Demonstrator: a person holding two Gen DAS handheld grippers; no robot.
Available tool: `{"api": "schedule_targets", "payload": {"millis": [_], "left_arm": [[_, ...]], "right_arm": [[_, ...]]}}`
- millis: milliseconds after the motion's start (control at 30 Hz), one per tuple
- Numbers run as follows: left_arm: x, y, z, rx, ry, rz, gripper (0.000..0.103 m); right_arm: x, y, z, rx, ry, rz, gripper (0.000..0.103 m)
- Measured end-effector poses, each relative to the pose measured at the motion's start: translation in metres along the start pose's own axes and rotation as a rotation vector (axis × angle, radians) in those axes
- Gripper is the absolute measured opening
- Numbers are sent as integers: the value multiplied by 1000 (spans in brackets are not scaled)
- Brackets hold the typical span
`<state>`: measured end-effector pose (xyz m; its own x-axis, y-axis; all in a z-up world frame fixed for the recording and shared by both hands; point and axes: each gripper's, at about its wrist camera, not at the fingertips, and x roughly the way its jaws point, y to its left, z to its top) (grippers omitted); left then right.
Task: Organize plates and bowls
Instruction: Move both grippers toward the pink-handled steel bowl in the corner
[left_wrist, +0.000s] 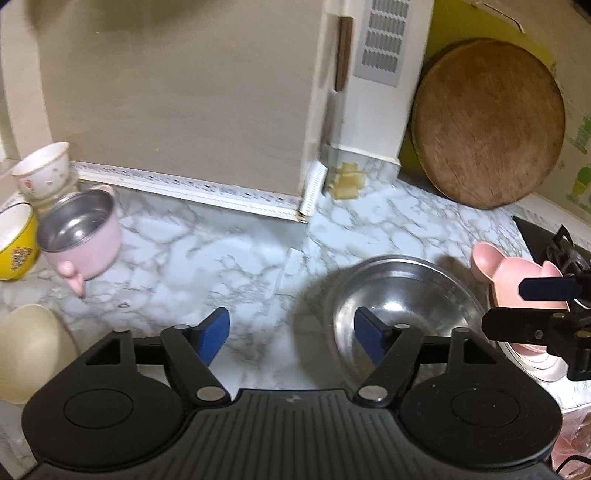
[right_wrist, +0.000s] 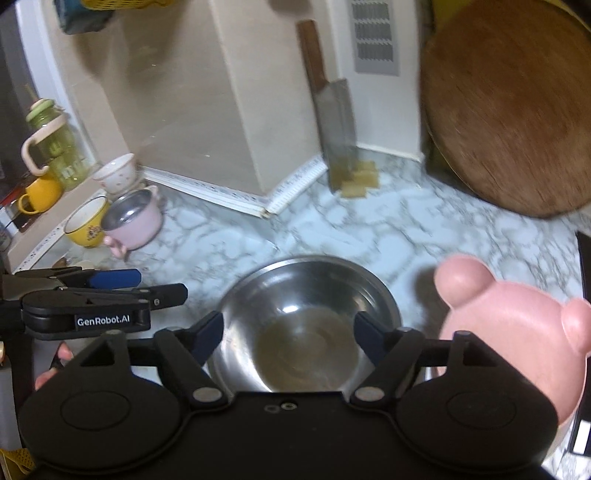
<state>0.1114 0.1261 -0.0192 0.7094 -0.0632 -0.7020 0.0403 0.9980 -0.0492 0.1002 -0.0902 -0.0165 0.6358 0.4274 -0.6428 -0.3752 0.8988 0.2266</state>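
Note:
A steel bowl (left_wrist: 402, 295) (right_wrist: 306, 314) sits on the marble counter (left_wrist: 221, 251). A pink bear-shaped plate (left_wrist: 517, 280) (right_wrist: 517, 332) lies just right of it. My left gripper (left_wrist: 291, 332) is open and empty, left of the steel bowl, its right finger over the rim. My right gripper (right_wrist: 288, 332) is open, its fingers either side of the steel bowl, above it. At the left stand a pink steel-lined pot (left_wrist: 81, 236) (right_wrist: 135, 219), a yellow bowl (left_wrist: 14, 240) (right_wrist: 86, 223) and a white floral bowl (left_wrist: 44, 170) (right_wrist: 116, 173).
A round wooden board (left_wrist: 487, 122) (right_wrist: 509, 110) leans at the back right. A cleaver (right_wrist: 332, 110) leans in the wall corner. A cream bowl (left_wrist: 29, 350) is near left. A stove edge (left_wrist: 546, 240) is at the right. A green jar (right_wrist: 55, 144) and a yellow mug (right_wrist: 40, 194) stand on a ledge.

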Motion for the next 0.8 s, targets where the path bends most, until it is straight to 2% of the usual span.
{"api": "schedule_targets", "payload": {"millis": [133, 433, 600, 800], "left_arm": [[-7, 20, 6, -27, -10, 30, 76], [-14, 92, 30, -113, -15, 140, 77], [-10, 138, 48, -176, 22, 195, 77], [2, 188, 63, -254, 68, 225, 77]], "right_arm": [[3, 19, 16, -17, -14, 20, 97], [29, 76, 56, -59, 7, 82, 98], [53, 112, 81, -109, 14, 79, 98], [92, 148, 110, -156, 50, 82, 98]]}}
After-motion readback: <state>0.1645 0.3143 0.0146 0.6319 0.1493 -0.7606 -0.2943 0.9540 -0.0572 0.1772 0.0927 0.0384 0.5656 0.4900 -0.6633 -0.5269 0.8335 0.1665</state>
